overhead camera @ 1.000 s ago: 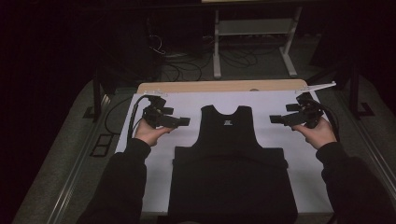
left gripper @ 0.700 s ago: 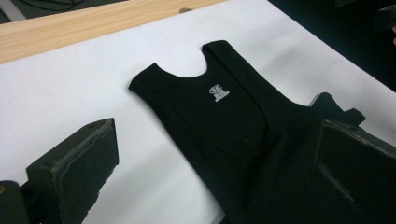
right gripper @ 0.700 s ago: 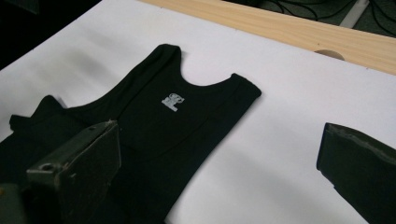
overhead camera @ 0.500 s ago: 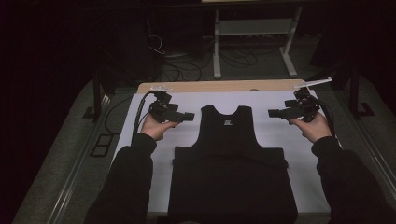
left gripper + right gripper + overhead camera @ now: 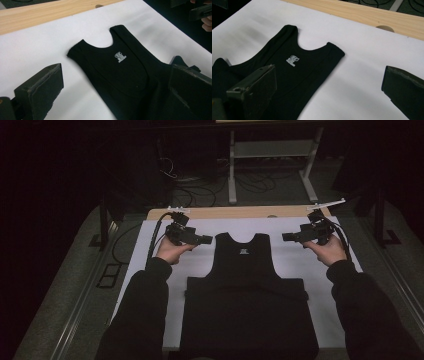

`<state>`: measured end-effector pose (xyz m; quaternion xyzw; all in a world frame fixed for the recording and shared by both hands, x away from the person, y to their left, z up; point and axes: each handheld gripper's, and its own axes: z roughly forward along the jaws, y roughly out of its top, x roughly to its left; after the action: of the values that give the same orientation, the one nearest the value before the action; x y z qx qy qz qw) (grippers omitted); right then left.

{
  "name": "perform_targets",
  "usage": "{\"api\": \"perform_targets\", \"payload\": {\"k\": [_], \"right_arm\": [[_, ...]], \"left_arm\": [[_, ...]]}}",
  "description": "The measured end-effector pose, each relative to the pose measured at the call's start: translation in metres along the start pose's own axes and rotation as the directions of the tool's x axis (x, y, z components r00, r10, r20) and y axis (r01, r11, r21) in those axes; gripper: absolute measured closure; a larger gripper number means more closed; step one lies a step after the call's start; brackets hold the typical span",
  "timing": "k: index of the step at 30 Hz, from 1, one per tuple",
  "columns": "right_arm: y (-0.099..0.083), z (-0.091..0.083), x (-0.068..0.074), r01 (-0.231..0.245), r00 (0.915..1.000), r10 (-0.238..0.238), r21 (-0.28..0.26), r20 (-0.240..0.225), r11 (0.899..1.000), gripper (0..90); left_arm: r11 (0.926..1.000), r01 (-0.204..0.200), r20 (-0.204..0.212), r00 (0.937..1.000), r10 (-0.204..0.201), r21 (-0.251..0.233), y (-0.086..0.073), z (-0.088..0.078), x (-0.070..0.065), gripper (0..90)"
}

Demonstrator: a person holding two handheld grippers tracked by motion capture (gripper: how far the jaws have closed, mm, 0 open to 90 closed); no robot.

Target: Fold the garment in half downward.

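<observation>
The black sleeveless fabric top lay flat at the white table sheet's centre. The left gripper at ten o'clock and the right gripper at two hovered, jaws spread, empty.

Person in long black sleeves; each hand grips a black two-jaw gripper, left and right; thick black cable trailing.

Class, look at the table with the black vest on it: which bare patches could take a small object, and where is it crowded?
Bare white sheet lies on both sides of the vest, beside its shoulders, and in the strip between its neckline and the wooden table edge. The near middle is crowded: the vest's wide body covers it, flanked by the sleeves. The left claw and right claw hover over the side patches.
</observation>
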<state>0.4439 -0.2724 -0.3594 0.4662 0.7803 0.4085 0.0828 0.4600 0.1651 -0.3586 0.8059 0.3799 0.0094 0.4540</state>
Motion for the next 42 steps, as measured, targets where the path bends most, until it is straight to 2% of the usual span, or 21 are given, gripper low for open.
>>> {"api": "perform_targets", "payload": {"k": [7, 10, 13, 16, 19, 22, 26, 32, 36, 42], "right_arm": [[0.013, 0.011, -0.001, 0.009, 1.0000, -0.009, 0.014, 0.005, 1.000, 0.0], [0.018, 0.018, -0.001, 0.005, 1.0000, -0.005, 0.018, 0.002, 1.000, 0.0], [0.022, 0.025, -0.001, 0.004, 0.9999, -0.004, 0.026, -0.009, 1.000, 0.0], [0.025, 0.032, -0.001, 0.008, 0.9998, -0.007, 0.034, -0.016, 0.999, 1.0], [0.028, 0.037, -0.001, -0.005, 0.9996, 0.006, 0.035, -0.026, 0.999, 1.0], [0.030, 0.041, -0.001, -0.007, 0.9999, 0.008, 0.043, -0.012, 0.999, 1.0], [0.032, 0.050, -0.006, -0.040, 0.9991, 0.041, 0.043, -0.008, 0.998, 1.1], [0.025, 0.071, -0.013, -0.087, 0.9961, 0.088, 0.069, -0.010, 0.994, 1.2], [0.020, 0.086, -0.013, -0.061, 0.9981, 0.061, 0.137, 0.006, 0.989, 1.2], [0.014, 0.100, -0.014, -0.087, 0.9949, 0.094, 0.153, -0.037, 0.984, 9.4]], "left_arm": [[1.0000, 0.008, -0.009, 0.9999, -0.008, 0.005, 0.006, 0.010, 0.011, 0.0], [0.9983, 0.046, 0.011, 0.9989, -0.046, -0.034, 0.010, 0.016, 0.016, 0.0], [0.9991, 0.036, 0.003, 0.9993, -0.036, -0.024, 0.014, 0.021, 0.019, 0.0], [0.9990, 0.043, 0.001, 0.9991, -0.043, -0.016, 0.017, 0.025, 0.021, 0.0], [0.9988, 0.046, 0.007, 0.9989, -0.046, -0.017, 0.019, 0.029, 0.022, 0.0], [0.9981, 0.057, 0.018, 0.9983, -0.056, -0.024, 0.020, 0.034, 0.022, 0.0], [0.9976, 0.066, 0.019, 0.9976, -0.066, -0.019, 0.022, 0.043, 0.022, 0.0], [0.9964, 0.083, 0.010, 0.9965, -0.083, 0.017, 0.019, 0.062, 0.024, 0.0], [0.9945, 0.088, -0.002, 0.9961, -0.088, 0.057, 0.012, 0.075, 0.028, 0.0], [0.9885, 0.119, 0.010, 0.9927, -0.120, 0.093, 0.004, 0.095, 0.028, 0.0]]}}
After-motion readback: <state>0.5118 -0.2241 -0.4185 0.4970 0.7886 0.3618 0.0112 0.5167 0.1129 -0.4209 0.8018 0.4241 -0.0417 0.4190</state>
